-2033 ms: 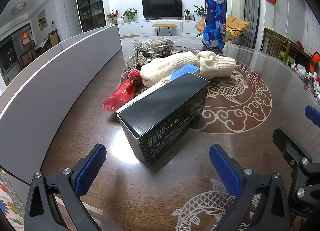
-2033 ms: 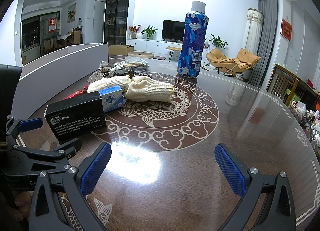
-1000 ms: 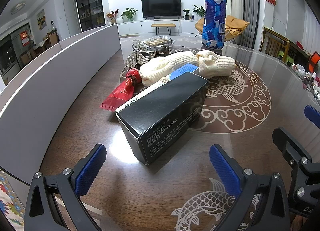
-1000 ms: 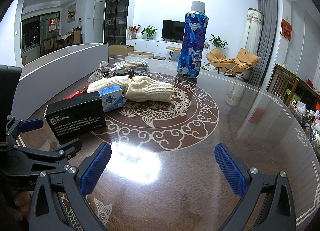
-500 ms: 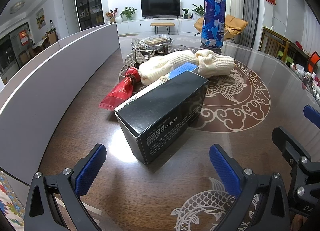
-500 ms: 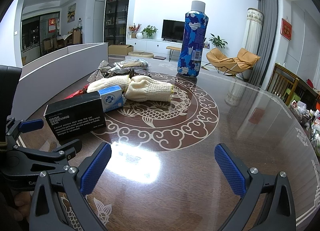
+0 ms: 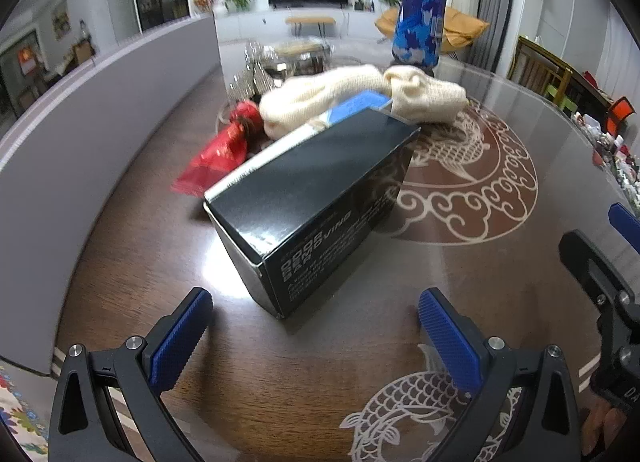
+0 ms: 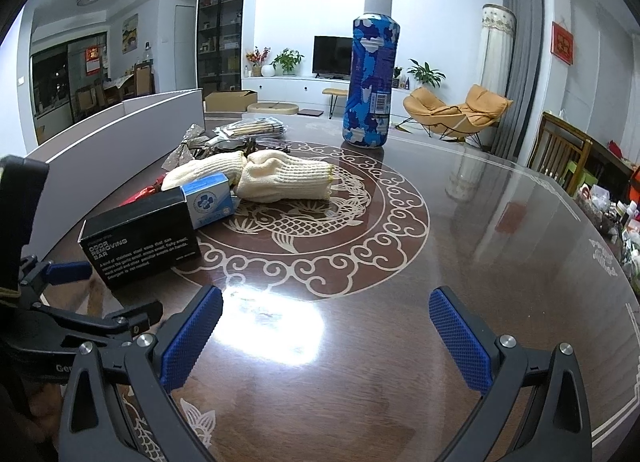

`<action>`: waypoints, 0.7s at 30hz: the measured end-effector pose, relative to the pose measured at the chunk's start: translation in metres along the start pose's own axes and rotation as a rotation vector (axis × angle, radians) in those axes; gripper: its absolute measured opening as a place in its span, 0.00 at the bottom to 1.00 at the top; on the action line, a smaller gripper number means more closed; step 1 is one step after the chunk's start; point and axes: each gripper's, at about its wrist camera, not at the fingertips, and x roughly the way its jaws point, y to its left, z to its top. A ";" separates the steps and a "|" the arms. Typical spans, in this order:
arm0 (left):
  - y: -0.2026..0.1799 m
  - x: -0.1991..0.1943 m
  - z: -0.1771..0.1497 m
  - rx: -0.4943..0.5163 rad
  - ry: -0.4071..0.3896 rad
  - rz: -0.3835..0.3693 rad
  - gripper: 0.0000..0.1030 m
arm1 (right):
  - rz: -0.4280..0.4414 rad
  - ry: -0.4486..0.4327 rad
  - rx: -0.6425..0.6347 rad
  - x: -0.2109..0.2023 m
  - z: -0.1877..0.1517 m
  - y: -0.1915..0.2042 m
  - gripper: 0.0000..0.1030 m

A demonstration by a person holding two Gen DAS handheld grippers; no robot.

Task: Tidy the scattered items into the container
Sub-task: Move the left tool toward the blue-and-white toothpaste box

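Left gripper [image 7: 316, 312] and right gripper [image 8: 326, 312] both hover with jaws spread wide.

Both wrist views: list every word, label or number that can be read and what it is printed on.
"ODOR REMOVING BAR": side of the black box.
Small white paragraph under it: too small to read reliably.
Blue and white small box: round emblem, text unreadable.
Blue patterned bottle: barcode label, print too small.
Left gripper body in the right wrist view: partial letters "Ge", cut off.
Red wall hanging: characters too blurred.

Box [image 7: 316, 197] lay just ahead of left gripper [image 7: 316, 330], between its open fingers' line. Small carton [image 7: 356, 103], gloves [image 7: 360, 97] behind box. Wrapped packet [image 7: 220, 153] ahead-left. Bottle [image 7: 420, 9] far ahead-right. Container wall [image 7: 100, 109] along left. All on table [image 7: 480, 282].
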 end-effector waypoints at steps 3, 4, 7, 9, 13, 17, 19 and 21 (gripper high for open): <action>0.004 0.003 0.003 0.019 0.011 0.003 1.00 | 0.004 -0.001 0.012 0.000 0.000 -0.003 1.00; 0.005 0.005 0.005 0.036 0.021 0.013 1.00 | 0.006 0.000 0.016 0.000 0.000 -0.003 1.00; 0.008 0.006 0.011 0.070 0.021 0.028 1.00 | 0.010 0.007 0.017 0.001 0.000 -0.003 1.00; 0.005 0.004 0.015 0.107 0.014 0.010 1.00 | 0.011 0.008 0.018 0.001 0.001 -0.003 1.00; -0.017 -0.001 0.017 0.234 -0.014 -0.038 1.00 | 0.011 -0.003 0.049 0.000 0.000 -0.008 1.00; -0.033 -0.005 0.011 0.339 -0.002 -0.145 1.00 | 0.023 0.009 0.106 0.003 0.000 -0.018 1.00; -0.035 -0.011 0.007 0.370 0.003 -0.198 1.00 | 0.031 0.022 0.140 0.006 -0.001 -0.025 1.00; -0.031 -0.016 0.003 0.373 0.002 -0.196 1.00 | 0.039 0.036 0.175 0.009 -0.002 -0.031 1.00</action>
